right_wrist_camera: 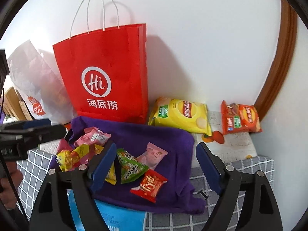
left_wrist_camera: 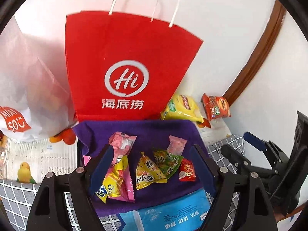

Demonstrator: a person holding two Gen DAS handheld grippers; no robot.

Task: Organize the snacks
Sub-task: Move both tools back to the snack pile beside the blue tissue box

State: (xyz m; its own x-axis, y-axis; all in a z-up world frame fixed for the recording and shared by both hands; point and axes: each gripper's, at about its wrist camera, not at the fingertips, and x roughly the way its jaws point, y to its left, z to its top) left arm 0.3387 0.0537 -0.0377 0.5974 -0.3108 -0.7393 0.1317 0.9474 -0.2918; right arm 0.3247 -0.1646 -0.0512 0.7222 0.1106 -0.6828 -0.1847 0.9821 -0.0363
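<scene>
Both tools hang over a heap of small snack packets on a purple cloth (right_wrist_camera: 163,140), and neither carries anything. The left tool (left_wrist_camera: 152,165) has its blades spread wide; between them, but untouched, lie a yellow triangular packet (left_wrist_camera: 149,172) and a green packet (left_wrist_camera: 167,160), with a pink-and-yellow bundle (left_wrist_camera: 119,173) just at its left blade. The right tool (right_wrist_camera: 154,165) is likewise spread with nothing pinched; a small red packet (right_wrist_camera: 149,184) and a pale pink packet (right_wrist_camera: 154,154) sit between its blades, lower down on the cloth.

Beyond both tools a red paper bag (right_wrist_camera: 104,73) stands upright against the wall. To the right of it, past the right tool's far blade, a yellow crisp bag (right_wrist_camera: 181,115) and an orange crisp bag (right_wrist_camera: 240,118) lie on the patterned surface, well apart from the small packets.

I judge this an in-between step: both tools empty and above the pile, so a fresh pick comes next. The nearest candidates are the red packet for the right tool and the yellow triangular one for the left. Either calls for lowering, straddling one packet alone, then pinching its crimped edge without snagging the cloth.
</scene>
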